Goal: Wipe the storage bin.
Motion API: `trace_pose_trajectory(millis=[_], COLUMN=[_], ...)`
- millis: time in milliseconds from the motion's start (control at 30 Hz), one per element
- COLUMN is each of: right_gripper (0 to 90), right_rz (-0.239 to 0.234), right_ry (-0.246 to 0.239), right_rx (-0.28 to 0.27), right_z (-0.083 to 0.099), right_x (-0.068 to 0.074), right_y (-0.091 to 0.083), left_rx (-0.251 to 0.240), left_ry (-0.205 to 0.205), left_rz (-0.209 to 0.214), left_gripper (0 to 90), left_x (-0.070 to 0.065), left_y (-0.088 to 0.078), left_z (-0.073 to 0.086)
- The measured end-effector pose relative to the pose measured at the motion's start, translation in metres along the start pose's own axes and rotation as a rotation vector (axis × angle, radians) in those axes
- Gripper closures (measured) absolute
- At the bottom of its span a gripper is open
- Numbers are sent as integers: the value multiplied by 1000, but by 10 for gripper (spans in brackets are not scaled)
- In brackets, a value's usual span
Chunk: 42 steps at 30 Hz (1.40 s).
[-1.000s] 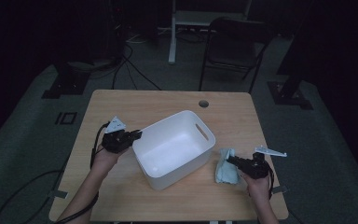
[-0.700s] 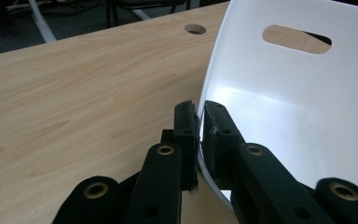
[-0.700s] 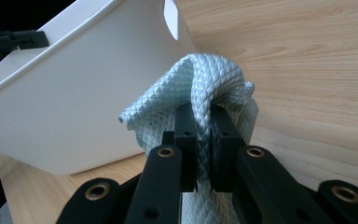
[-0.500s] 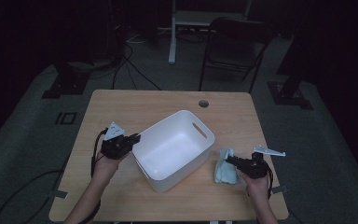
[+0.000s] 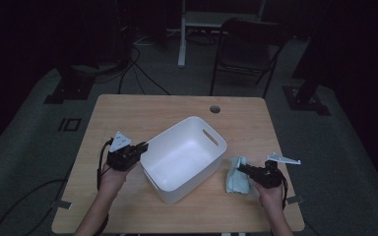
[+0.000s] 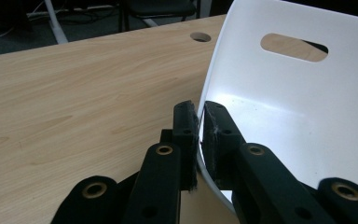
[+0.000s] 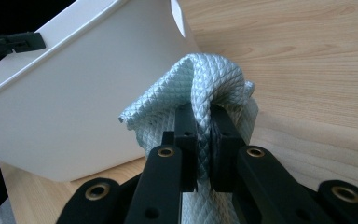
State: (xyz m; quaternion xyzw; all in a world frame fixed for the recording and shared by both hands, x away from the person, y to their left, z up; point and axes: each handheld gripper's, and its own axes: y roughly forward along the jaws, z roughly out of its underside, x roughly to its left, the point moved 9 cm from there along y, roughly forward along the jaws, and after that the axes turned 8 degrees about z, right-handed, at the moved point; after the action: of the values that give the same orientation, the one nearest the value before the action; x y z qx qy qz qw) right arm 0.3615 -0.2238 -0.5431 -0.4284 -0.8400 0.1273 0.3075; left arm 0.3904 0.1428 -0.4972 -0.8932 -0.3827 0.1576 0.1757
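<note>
- The pale blue cloth (image 5: pixel 237 175) lies bunched on the wooden table (image 5: pixel 142 114), just beside the right wall of the white plastic bin (image 5: pixel 184 158).
- The right gripper (image 5: pixel 244 170) is clamped on a fold of it (image 7: pixel 204 93), so the bin's open mouth lies up and to the left of those jaws.
- The left gripper (image 5: pixel 141 147) pinches the bin's near-left rim (image 6: pixel 200 122), likely steadying it.
</note>
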Motion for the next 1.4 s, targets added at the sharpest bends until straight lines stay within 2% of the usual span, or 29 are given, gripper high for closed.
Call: trace_pose_trajectory(millis=[233,333,500,733,967,1033,1200,1267,1400], right_gripper=[840,839,840,841,841,841,841,841,841], right_rz=[-5,-8,-12,-14,-27,-49,-73,-59,-44], right_ry=[-3,-9,-13,-8,-31,-40,-58,-72,-64], right_rx=[1,5,4,-7,-40,-69,-88,-88,-89], right_z=[0,0,0,-5,-20,-33,-46,-47,-47], right_x=[2,3,5,7,21,31,47,49,45], right_y=[2,3,3,1,-1,0,8,11,14], left_rx=[-2,-12,-23,-35,-30,-28,-17,-10,-2], left_ry=[-9,-16,-3,-20,-22,-22,-15,-7,10], left_rz=[-19,-17,-22,-20,-22,-14,7,17,29], left_gripper=[840,839,838,838,838,838,840,841,840], left_x=[-4,-5,-5,-5,-5,-6,-9,-9,-9], left_y=[-2,-3,-3,-2,-2,-1,0,0,0], left_z=[2,2,3,2,2,2,2,2,2])
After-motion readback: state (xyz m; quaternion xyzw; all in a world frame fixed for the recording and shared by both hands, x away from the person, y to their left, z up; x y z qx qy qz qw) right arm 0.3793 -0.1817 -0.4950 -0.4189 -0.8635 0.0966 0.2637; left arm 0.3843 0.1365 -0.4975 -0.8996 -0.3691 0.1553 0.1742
